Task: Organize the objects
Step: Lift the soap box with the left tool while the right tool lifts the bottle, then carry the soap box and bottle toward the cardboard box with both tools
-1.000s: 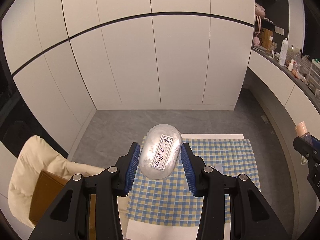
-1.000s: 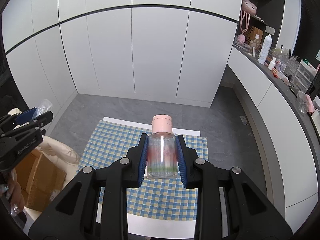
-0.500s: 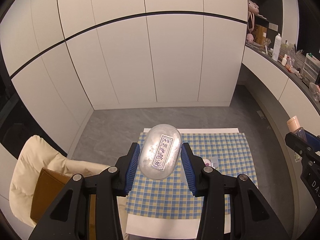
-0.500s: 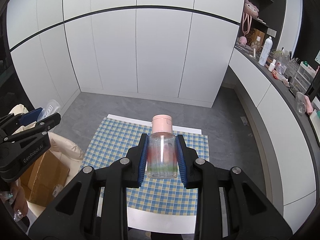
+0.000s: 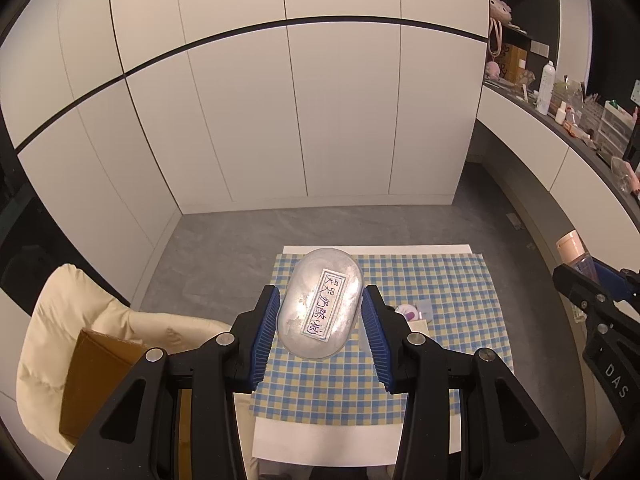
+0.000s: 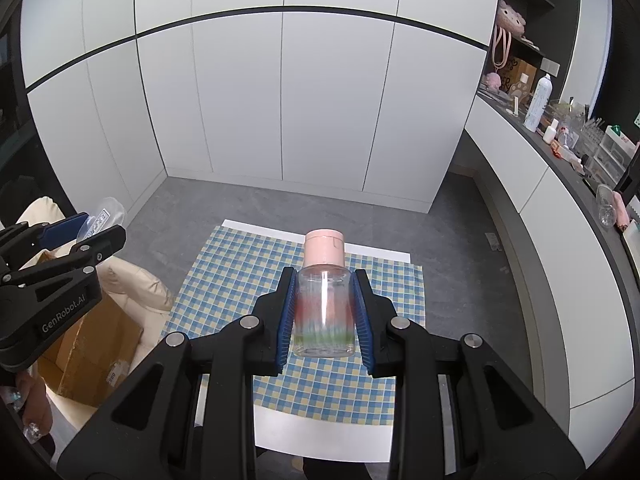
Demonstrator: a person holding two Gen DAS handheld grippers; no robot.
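The left tool (image 5: 320,320) pinches a clear oval plastic container with a white handwritten label (image 5: 321,302) between its blue ribbed pads (image 5: 266,330), gripping it across its short width, so the long axis runs away from the camera and the label faces up. That hold looks chosen to keep the broad shell steady while it is carried. The right tool (image 6: 323,312) is pressed onto a clear round plastic bottle with a pink cap (image 6: 323,300), clamped on the body below the shoulder with the cap pointing away; pink and green bands show through its wall, though I cannot tell whether they are contents or a print.

Both things hang in the air above the blue and yellow checked cloth (image 5: 452,308), which covers a white surface (image 5: 320,436), and neither touches it. Each sits squarely between its tool's pads, tilted forward and downward with the tool. On the cloth, just right of the left tool, lie a few small items (image 5: 416,312), partly hidden. A cream padded chair (image 5: 60,320) with a brown cardboard box (image 5: 96,372) on it stands beside the surface, on the left; judging by the task, the box may be where the things go.
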